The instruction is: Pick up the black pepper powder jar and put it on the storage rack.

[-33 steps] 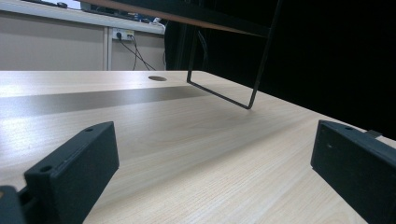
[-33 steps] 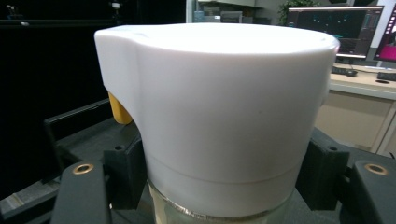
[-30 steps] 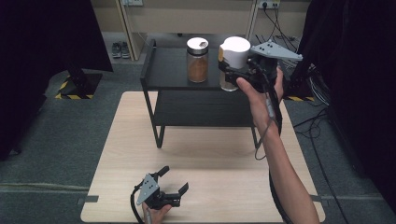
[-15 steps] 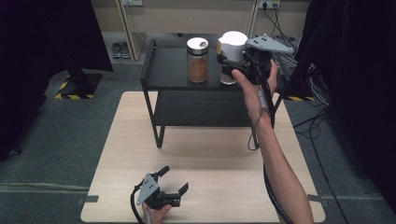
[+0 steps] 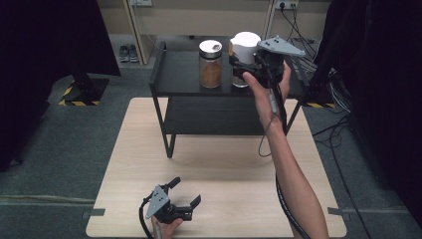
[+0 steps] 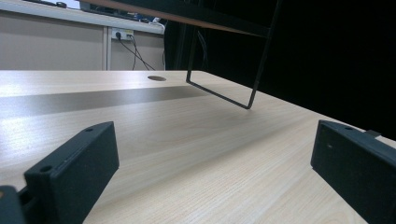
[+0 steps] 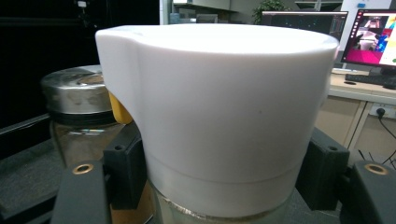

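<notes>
On the black rack's top shelf (image 5: 184, 74), toward its right end, the white-lidded jar (image 5: 245, 56) now stands with its base down on the shelf or just above it; which, I cannot tell. A second ago it was carried higher and farther right, at the shelf's edge, so it has come in and down to a place just beside the brown-filled jar with the metal lid (image 5: 210, 63), with a narrow gap between them. The right gripper (image 5: 242, 69) has not let go: in the right gripper view its black jaws press the jar from both sides just under the white lid (image 7: 219, 107). That suggests the placing step is nearly finished, with release and withdrawal probably left. Far from this, the left gripper (image 5: 185, 193) has stayed low on the wooden table (image 5: 224, 164) near its front edge, jaws spread wide with nothing between them.
</notes>
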Demonstrator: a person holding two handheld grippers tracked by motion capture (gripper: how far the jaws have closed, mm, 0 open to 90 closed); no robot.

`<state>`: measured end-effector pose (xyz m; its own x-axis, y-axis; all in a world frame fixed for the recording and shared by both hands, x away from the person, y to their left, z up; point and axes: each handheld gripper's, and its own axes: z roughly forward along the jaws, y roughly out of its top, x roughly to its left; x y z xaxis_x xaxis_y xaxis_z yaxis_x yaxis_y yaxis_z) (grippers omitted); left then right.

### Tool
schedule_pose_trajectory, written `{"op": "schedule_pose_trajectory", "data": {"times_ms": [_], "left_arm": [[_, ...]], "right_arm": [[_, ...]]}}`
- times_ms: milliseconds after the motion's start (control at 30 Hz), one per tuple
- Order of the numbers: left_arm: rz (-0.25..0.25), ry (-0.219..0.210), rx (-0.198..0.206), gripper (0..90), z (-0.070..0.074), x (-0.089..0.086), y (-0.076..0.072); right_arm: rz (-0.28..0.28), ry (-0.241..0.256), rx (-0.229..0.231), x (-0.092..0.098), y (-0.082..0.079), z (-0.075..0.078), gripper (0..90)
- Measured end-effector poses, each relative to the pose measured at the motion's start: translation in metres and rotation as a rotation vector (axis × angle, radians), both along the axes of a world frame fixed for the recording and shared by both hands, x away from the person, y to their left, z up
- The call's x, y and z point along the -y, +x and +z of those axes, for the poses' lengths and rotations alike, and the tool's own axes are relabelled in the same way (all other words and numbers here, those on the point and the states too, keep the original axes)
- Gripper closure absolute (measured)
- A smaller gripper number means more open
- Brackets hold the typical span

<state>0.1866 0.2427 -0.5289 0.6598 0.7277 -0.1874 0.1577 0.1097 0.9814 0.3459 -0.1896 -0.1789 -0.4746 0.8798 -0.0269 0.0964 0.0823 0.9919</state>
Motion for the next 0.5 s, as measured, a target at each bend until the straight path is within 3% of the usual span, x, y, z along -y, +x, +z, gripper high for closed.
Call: {"op": "schedule_pose_trajectory", "data": {"times_ms": [333, 400, 500], "left_arm": [[-0.001, 0.0, 0.001, 0.3, -0.0001, -0.0001, -0.0001], [0.0, -0.001, 0.001, 0.3, -0.0002, 0.0, -0.0001], [0.001, -0.002, 0.002, 0.3, -0.0004, 0.0003, -0.0003]], "right_arm": [[-0.01, -0.011, 0.004, -0.0038, 0.003, -0.0037, 30.1], [-0.024, -0.015, -0.019, -0.0057, 0.0027, -0.0001, 22.0], [-0.037, 0.003, -0.016, -0.0045, -0.0022, -0.0018, 12.5]]}}
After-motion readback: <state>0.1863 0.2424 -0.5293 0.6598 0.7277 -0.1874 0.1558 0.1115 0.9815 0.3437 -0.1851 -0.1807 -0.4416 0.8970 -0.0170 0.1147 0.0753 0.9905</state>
